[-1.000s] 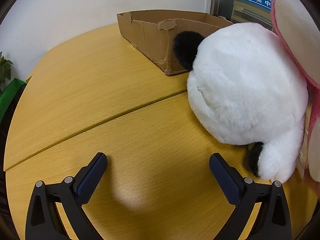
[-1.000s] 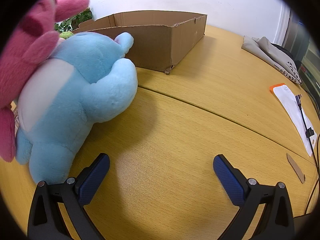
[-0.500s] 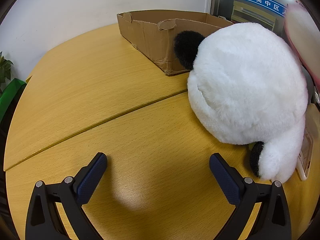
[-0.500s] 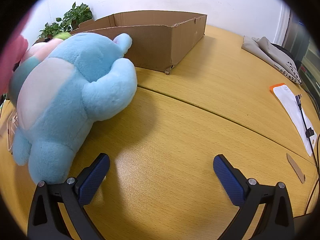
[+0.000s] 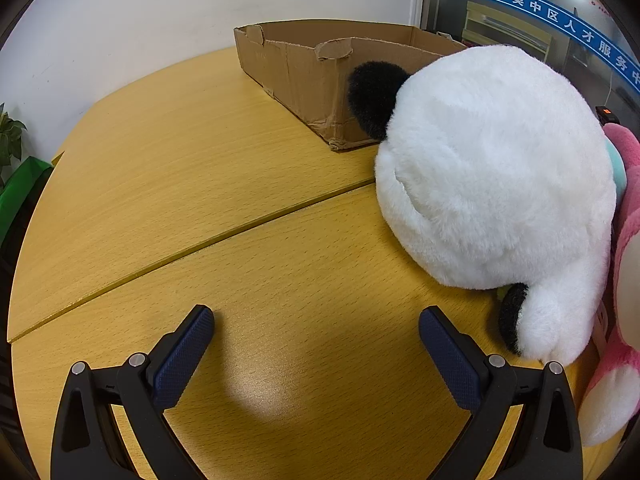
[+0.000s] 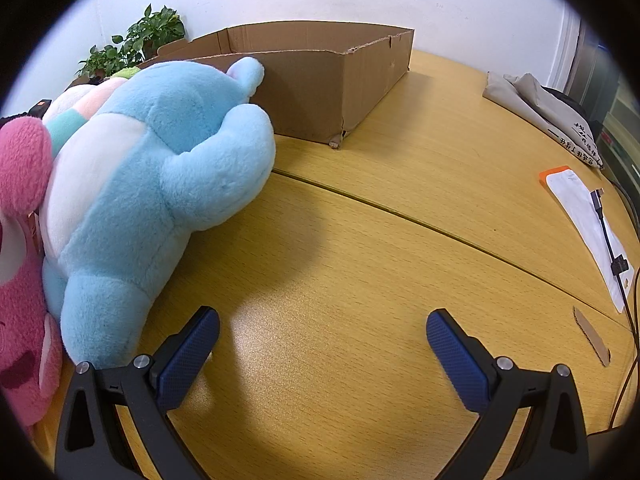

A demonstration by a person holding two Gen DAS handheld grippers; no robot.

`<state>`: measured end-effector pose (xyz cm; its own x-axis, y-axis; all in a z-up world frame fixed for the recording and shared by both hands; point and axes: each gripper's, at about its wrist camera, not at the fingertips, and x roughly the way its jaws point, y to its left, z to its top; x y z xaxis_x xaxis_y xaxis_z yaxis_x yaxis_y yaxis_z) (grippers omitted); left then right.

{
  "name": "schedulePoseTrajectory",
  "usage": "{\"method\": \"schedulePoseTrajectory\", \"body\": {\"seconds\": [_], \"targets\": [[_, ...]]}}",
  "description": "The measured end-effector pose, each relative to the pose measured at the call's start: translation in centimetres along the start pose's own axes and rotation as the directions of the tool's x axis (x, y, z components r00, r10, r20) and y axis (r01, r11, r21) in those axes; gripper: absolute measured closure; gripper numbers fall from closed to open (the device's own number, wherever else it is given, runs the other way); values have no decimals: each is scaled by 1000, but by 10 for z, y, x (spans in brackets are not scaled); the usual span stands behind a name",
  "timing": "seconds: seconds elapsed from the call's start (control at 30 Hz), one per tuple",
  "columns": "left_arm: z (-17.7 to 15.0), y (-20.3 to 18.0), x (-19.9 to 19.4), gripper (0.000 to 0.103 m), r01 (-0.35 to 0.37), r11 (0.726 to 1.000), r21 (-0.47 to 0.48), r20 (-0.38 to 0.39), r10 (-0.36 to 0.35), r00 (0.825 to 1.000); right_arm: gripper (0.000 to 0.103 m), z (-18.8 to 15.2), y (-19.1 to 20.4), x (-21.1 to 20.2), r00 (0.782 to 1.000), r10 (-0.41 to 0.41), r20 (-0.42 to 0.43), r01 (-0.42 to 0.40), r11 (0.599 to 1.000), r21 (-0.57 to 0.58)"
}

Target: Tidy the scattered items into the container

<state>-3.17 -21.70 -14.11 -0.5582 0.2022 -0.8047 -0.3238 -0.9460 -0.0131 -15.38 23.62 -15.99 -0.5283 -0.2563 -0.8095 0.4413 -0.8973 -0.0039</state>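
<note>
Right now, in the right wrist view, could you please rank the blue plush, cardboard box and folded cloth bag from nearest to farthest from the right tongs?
1. Blue plush, left, beside the right tongs.
2. Cardboard box, ahead, behind the plush.
3. Folded cloth bag, far right.

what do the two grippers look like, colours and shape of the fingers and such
Both look alike. The left gripper and right gripper each have two black plastic fingers with triangular cut-outs and small silver screw heads, faced with dark blue, diamond-textured pads. No cables, markings or sleeves show on either.
</note>
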Motion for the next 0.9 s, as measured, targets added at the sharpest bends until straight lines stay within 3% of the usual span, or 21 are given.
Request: {"method": "schedulePoseTrajectory", "body": {"seconds": [0.73,0.9], "targets": [[5,5,3,0,13,1000,17,-1,-13,1000,0,-1,4,-1,1000,-28,0,28,999,38],[8,4,5,0,-12,1000,-18,0,12,1000,0,-1,6,0,999,-39,0,39,998,53]]}}
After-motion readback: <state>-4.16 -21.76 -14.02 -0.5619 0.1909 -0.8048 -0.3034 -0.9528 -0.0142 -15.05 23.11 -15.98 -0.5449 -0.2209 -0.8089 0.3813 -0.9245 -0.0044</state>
